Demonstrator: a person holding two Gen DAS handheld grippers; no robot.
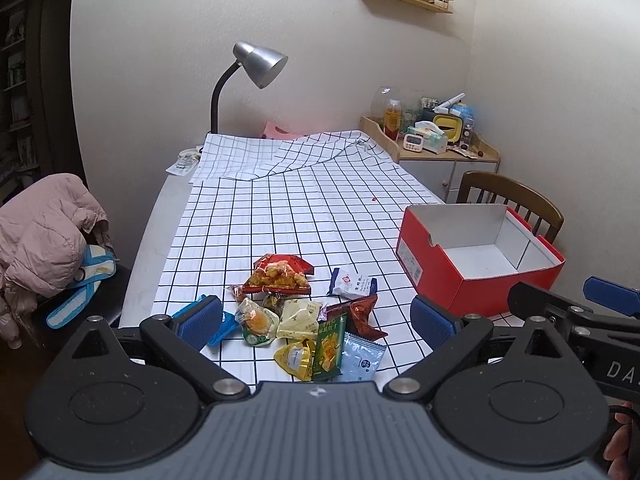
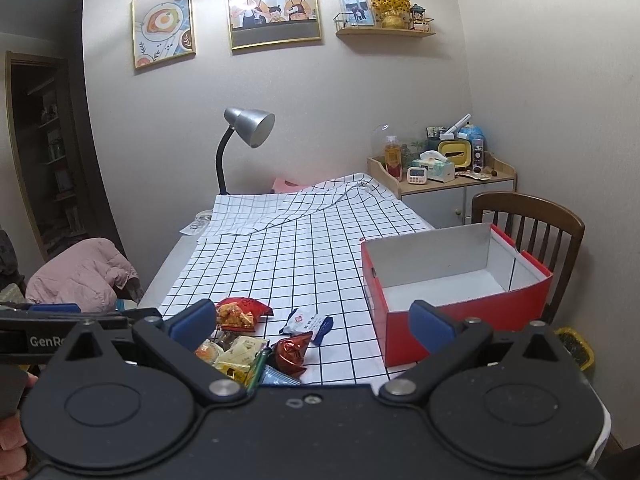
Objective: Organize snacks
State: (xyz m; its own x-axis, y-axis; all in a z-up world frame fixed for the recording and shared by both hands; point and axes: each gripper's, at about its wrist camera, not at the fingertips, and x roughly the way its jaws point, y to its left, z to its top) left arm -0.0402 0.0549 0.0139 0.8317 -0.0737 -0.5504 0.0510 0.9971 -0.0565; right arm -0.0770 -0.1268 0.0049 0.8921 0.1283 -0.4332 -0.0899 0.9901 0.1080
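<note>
Left wrist view: the left gripper (image 1: 316, 316) hangs with its blue-padded jaws spread wide and nothing between them, directly over a loose heap of small foil and plastic snack packets (image 1: 308, 320) lying on the worktop covered by a white cloth with a black grid (image 1: 280, 216); the heap sits straight ahead and just below, framed by the two pads; its uppermost member, a red bag printed with fried pieces (image 1: 280, 274), lies farthest out, long axis across the view, with a white and blue sachet (image 1: 352, 283) beside it on the right. Right wrist view: the right gripper (image 2: 312, 320) is likewise parted and empty; the same heap lies toward its left finger, while the open red cardboard box with a white lining (image 2: 460, 300) stands just behind its right finger; the box is empty. Judged from this layout, the left gripper is the nearer to the packets and the right the nearer to the box; a transfer would run from left to right across a short strip of bare cloth, with no obstacle between. The box's near wall is the one edge to clear; open cloth extends far behind the heap; the silver gooseneck lamp (image 1: 256, 68) stands well apart at the far end.
</note>
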